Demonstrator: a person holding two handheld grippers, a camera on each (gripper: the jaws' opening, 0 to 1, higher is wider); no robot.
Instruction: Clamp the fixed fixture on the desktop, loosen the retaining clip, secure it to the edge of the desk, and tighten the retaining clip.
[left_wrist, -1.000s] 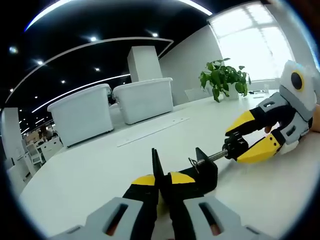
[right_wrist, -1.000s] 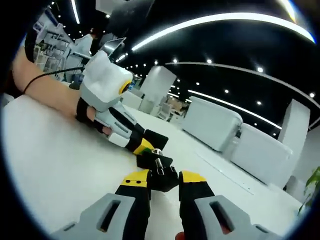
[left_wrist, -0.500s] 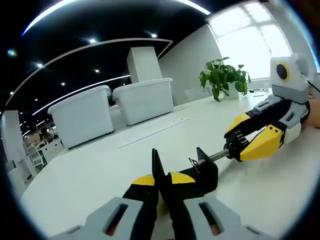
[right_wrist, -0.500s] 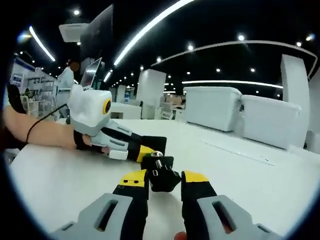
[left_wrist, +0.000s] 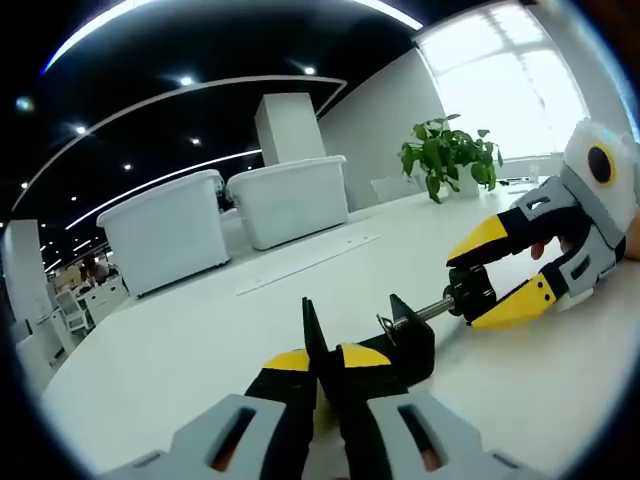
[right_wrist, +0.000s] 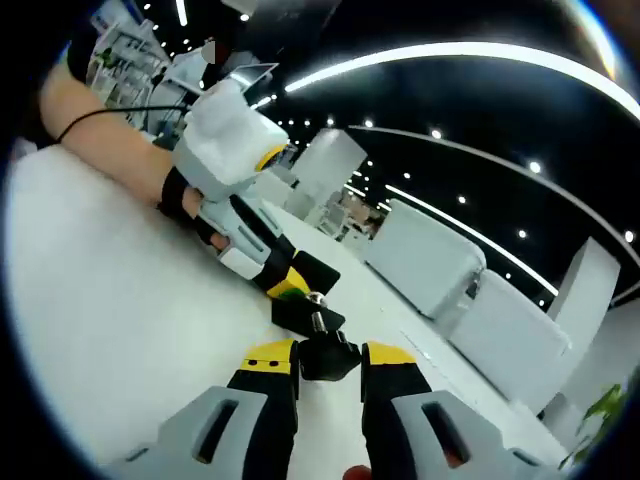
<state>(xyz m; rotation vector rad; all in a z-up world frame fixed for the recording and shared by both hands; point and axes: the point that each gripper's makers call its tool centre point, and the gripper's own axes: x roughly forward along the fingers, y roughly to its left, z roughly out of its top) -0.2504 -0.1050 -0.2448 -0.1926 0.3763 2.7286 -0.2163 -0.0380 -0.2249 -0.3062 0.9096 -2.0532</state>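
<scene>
Two grippers on one black clamp, white desk

Your left gripper (left_wrist: 318, 372), yellow-tipped black jaws, is pressed together on the upright plate of the black metal C-shaped clamp fixture (left_wrist: 400, 335), which sits on the white desktop (left_wrist: 190, 350) right in front of you. From the clamp body a thin silver screw rod (left_wrist: 432, 309) sticks out toward your right gripper (left_wrist: 478, 292), whose jaws pinch the black knob (left_wrist: 470, 290) at the rod's end. In the right gripper view that same knob (right_wrist: 328, 357) sits between your right gripper's (right_wrist: 328, 362) yellow tips, the clamp (right_wrist: 300, 310) just beyond it, and your left gripper (right_wrist: 262, 268) reaches in from the left with your hand (right_wrist: 190, 205) and forearm behind it.

Around: two large white plastic lidded bins (left_wrist: 225, 215) stand side by side well behind the clamp, near the far side of the desk. Potted green leafy plant (left_wrist: 445, 155) stands further right by the bright window (left_wrist: 505, 85). White square pillar (left_wrist: 288, 125) rises behind the bins. Nothing lies between the clamp and your grippers.
</scene>
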